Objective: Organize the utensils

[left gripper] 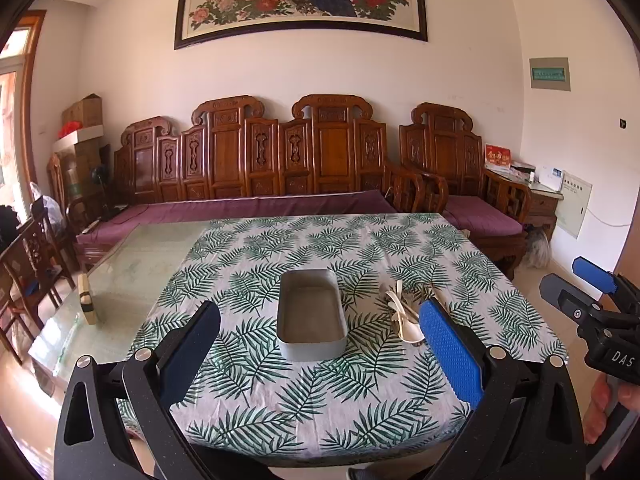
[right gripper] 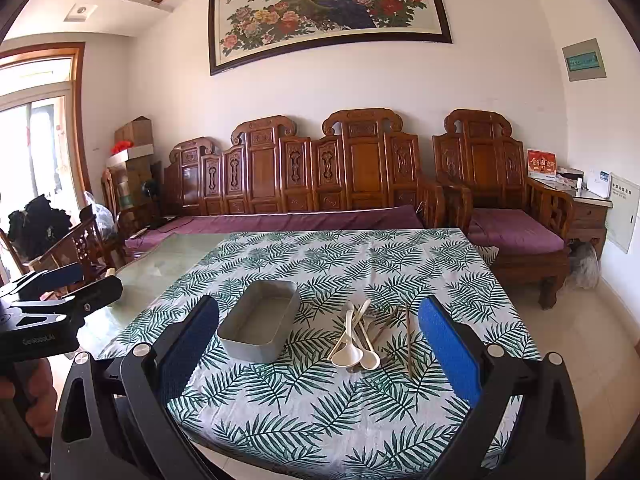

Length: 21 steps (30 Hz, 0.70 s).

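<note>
Bench (left gripper: 160,248): glass top, its right part covered by a cloth (left gripper: 320,400) printed with green fern leaves. Bare glass shows to the left of the cloth. Behind the bench, a long carved wooden sofa (right gripper: 304,176) with purple cushions runs along a white wall; a framed painting (right gripper: 328,4) of a peacock and flowers hangs above it. A wooden armchair (right gripper: 500,200) sits to the right of the sofa.

On the cloth: a grey tray (right gripper: 260,330), rectangular and empty, and just to its right a loose pile of utensils (right gripper: 368,340). White spoons (right gripper: 348,354) lie on top; thin chopsticks (right gripper: 408,336) lie along the right edge of the pile. Tray and pile are near each other, not touching.

My left hand-held gripper (left gripper: 320,340) hangs above the near edge of the bench, jaws spread wide, nothing between them. My right hand-held gripper (right gripper: 320,344) does the same, wide apart and holding nothing.

From the left wrist view, my right finger (left gripper: 448,352) covers part of the pile. The pieces beneath the spoons overlap, and I cannot count them. A small block (left gripper: 87,300) stands at the left rim of the glass; I cannot tell what it is.
</note>
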Each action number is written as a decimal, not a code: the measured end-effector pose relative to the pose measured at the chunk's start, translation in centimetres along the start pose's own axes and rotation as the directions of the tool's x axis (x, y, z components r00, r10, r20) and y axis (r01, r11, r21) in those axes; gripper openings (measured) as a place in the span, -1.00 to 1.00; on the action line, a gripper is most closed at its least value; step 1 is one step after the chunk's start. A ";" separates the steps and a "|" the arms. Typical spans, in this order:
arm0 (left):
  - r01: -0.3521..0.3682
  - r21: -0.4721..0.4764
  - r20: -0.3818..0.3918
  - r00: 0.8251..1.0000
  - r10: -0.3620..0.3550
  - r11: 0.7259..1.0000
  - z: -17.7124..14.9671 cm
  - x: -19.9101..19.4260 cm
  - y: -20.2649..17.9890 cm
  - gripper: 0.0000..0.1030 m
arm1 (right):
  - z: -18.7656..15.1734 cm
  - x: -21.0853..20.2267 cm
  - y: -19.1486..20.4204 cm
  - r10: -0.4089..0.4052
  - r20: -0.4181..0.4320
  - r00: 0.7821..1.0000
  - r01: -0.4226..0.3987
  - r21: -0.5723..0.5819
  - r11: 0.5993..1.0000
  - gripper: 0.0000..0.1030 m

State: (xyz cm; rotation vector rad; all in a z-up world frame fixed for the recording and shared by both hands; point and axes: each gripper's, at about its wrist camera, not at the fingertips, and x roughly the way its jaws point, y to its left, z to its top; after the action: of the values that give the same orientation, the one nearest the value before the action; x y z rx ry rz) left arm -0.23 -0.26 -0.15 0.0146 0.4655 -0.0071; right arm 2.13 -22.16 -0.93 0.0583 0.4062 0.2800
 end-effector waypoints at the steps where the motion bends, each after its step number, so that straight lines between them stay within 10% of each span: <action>1: 0.000 0.000 0.000 1.000 0.000 1.000 -0.1 0.0 0.0 0.88 | 0.0 0.0 0.0 0.001 0.000 1.000 -0.001 0.000 1.000 0.95; 21: 0.008 -0.005 -0.002 1.000 -0.008 1.000 -0.3 0.4 0.1 0.88 | -0.4 -0.2 -0.5 -0.006 0.001 1.000 0.006 0.003 1.000 0.95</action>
State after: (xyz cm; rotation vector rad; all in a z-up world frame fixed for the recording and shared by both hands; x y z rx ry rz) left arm -0.02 -0.17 -0.59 0.0075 0.4674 -0.0142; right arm 1.87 -22.68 -1.29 0.0602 0.4054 0.2731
